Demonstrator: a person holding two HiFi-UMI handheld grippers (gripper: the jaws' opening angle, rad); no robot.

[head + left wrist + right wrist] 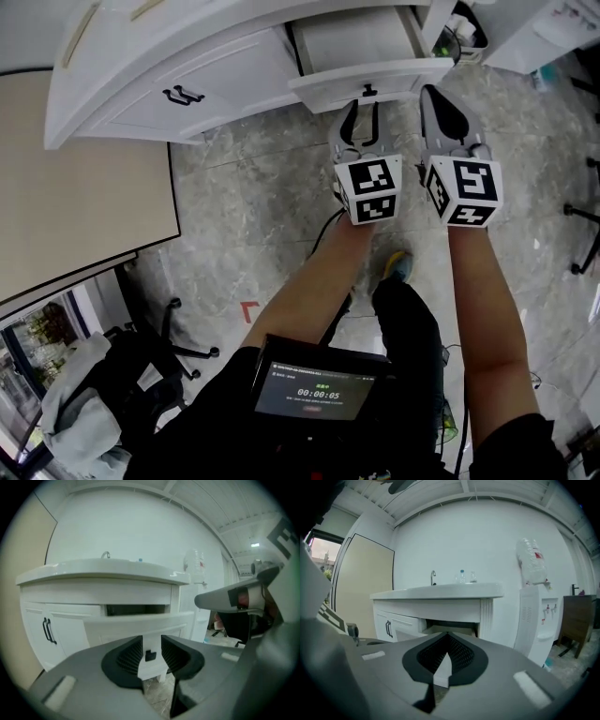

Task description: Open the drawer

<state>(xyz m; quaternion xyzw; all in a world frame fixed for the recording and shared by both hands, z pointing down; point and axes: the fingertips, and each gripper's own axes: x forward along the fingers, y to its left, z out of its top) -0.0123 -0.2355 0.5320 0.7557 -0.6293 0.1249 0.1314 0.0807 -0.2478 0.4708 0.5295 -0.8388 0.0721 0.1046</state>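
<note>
The white drawer (pixel 394 77) of the vanity cabinet stands pulled out, its pale inside showing from above. A small black knob (pixel 368 91) sits mid-front of it. My left gripper (pixel 364 111) is open, its two fingers spread just short of the knob. In the left gripper view the knob (pixel 150 656) shows in the gap between the jaws of that gripper (pixel 152 651), touching neither, with the drawer front (pixel 140 623) behind. My right gripper (pixel 433 94) is shut and empty, to the right of the drawer front. Its tips (pixel 447 644) meet, and the drawer opening (pixel 440 630) lies beyond.
Cabinet doors with black handles (pixel 183 95) lie left of the drawer. A water dispenser (pixel 536 616) stands right of the vanity, and a faucet (pixel 433 577) on top. A beige panel (pixel 75 187) and an office chair (pixel 141 375) are at the left. The floor is grey marble.
</note>
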